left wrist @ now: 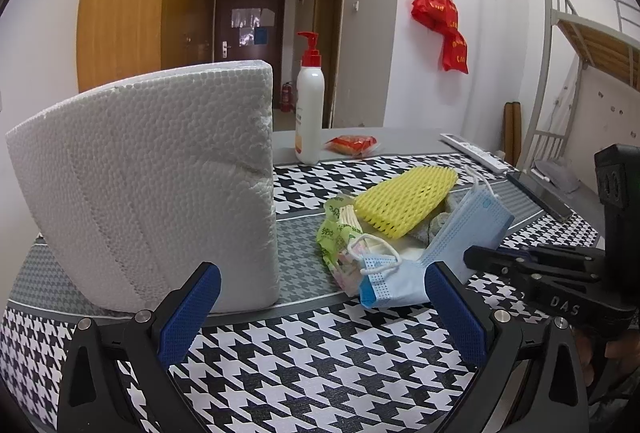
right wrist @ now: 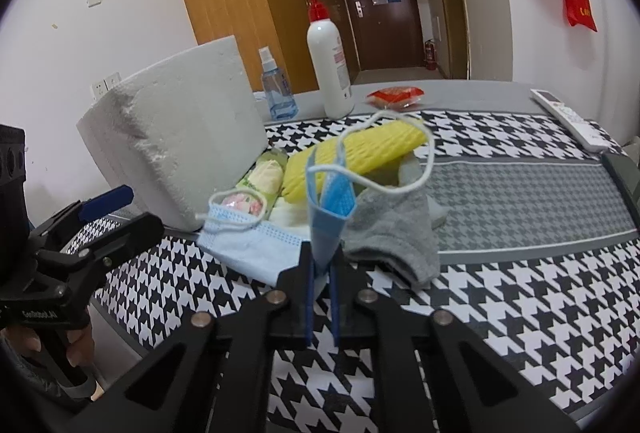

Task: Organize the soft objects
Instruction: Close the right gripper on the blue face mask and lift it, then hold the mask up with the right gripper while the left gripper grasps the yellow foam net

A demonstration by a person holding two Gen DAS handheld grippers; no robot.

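A pile of soft things lies on the houndstooth tablecloth [left wrist: 320,353]: a yellow foam net [left wrist: 404,201], a green tissue pack [left wrist: 334,233], a grey sock [right wrist: 394,229] and a blue face mask [left wrist: 404,273]. A white foam block [left wrist: 160,189] stands upright to the left of the pile. My right gripper [right wrist: 322,265] is shut on one end of the face mask [right wrist: 326,217] and lifts that end, with its ear loop in the air. My left gripper [left wrist: 320,293] is open and empty, just in front of the foam block and the mask.
A white pump bottle [left wrist: 309,105] with a red top, a blue spray bottle [right wrist: 276,89] and a red snack packet [left wrist: 352,144] stand at the table's far side. A white remote [right wrist: 568,117] lies at the far right. A bunk bed frame [left wrist: 580,45] stands to the right.
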